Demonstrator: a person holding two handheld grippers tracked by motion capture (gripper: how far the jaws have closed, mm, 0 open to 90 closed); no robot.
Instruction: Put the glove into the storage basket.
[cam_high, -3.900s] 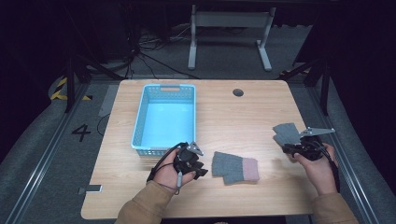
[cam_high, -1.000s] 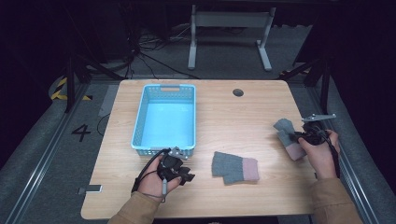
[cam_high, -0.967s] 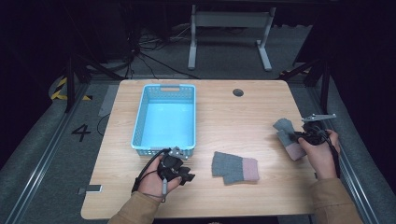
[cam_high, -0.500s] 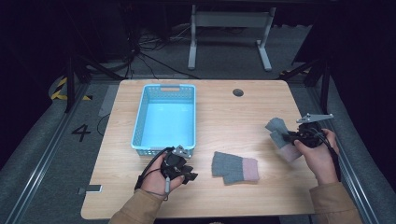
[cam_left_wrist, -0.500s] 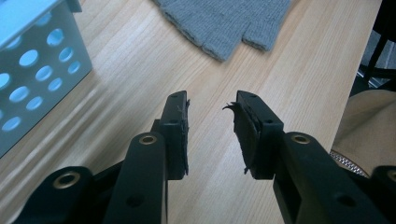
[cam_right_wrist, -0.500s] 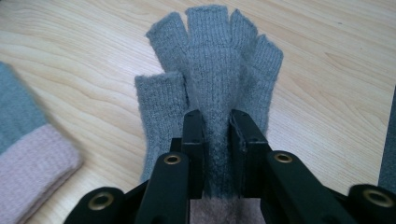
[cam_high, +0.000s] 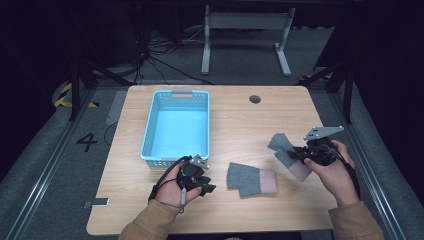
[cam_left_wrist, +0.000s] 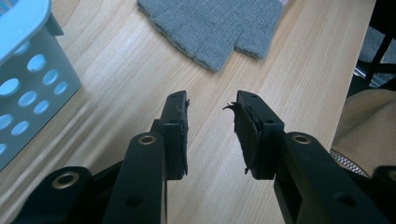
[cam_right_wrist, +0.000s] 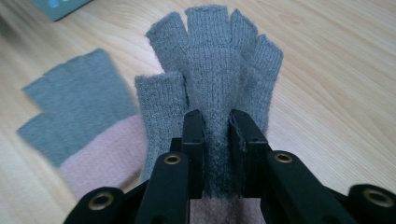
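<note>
A person sat at a pale wooden table (cam_high: 230, 120) with a black two-jaw gripper in each hand. The right gripper (cam_right_wrist: 215, 122) had its jaws pinched on a grey knitted fingerless glove with a pink cuff (cam_right_wrist: 212, 70), gathering the knit at the palm into a ridge between the pads. In the high view that glove (cam_high: 286, 152) hung from the right gripper (cam_high: 300, 155) near the table's right edge, its finger stubs pointing left and its pink cuff under the hand; whether the cuff touched the wood I could not quite tell.

A second, matching grey and pink fingerless glove (cam_high: 251, 179) lay flat near the front edge, about midway along it. The left gripper (cam_high: 206, 189) rested just to its left, beside the front right corner of a light blue perforated plastic basket (cam_high: 150, 150). Its jaws (cam_left_wrist: 211, 126) stood spread with nothing between them, aimed across bare wood at the flat glove (cam_left_wrist: 212, 25).

The hold looked narrow: only a fold of soft knit was caught, so a quick swing might let the glove slide free. If it was carried low, the trailing cuff might drag the flat glove askew or snag on the basket's rim.
</note>
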